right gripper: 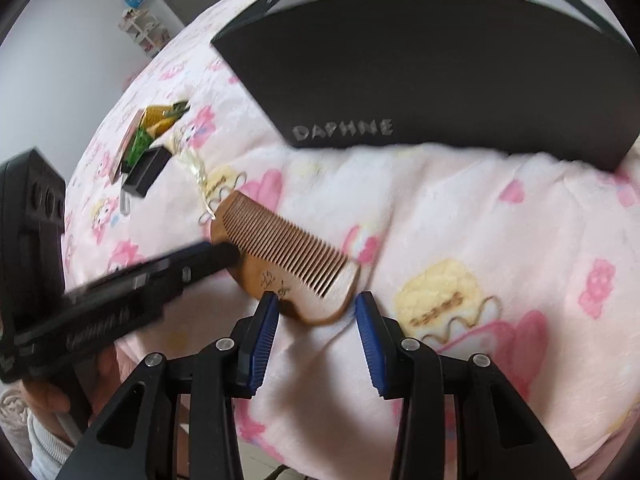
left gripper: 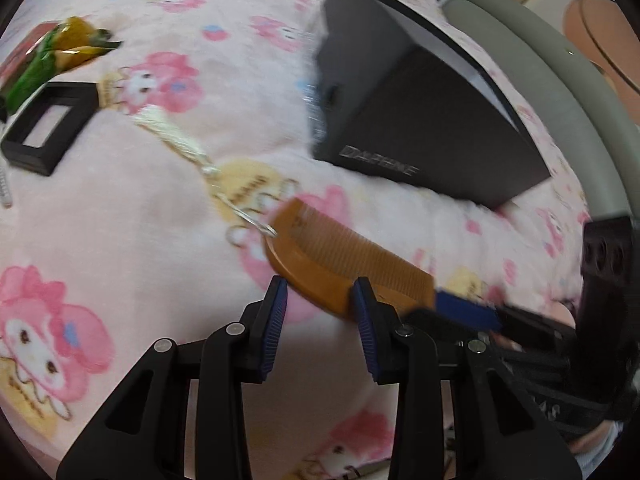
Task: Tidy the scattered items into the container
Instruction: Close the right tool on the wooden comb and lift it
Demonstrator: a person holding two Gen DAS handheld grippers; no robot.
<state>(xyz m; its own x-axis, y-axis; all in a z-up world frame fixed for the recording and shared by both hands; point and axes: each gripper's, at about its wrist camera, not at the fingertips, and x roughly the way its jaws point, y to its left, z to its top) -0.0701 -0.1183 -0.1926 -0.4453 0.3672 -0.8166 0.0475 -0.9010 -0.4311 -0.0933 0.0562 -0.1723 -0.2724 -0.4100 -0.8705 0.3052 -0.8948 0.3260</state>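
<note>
A wooden comb (left gripper: pixel 332 260) with a cream tassel (left gripper: pixel 176 132) lies on the pink blanket, also in the right wrist view (right gripper: pixel 288 256). My left gripper (left gripper: pixel 320 300) is open, its fingers either side of the comb's spine. My right gripper (right gripper: pixel 316 312) is open at the comb's other end. The black DAPHNE box (left gripper: pixel 420 120) stands beyond the comb, also in the right wrist view (right gripper: pixel 440 80). A green-yellow packet (left gripper: pixel 52 56) and a small black frame box (left gripper: pixel 44 124) lie far left.
The pink cartoon blanket (left gripper: pixel 120 220) covers the surface. A grey padded rail (left gripper: pixel 560 92) runs at the right behind the box. A white spring-like item (left gripper: pixel 5 188) lies at the left edge. A shelf (right gripper: pixel 140 24) stands by the far wall.
</note>
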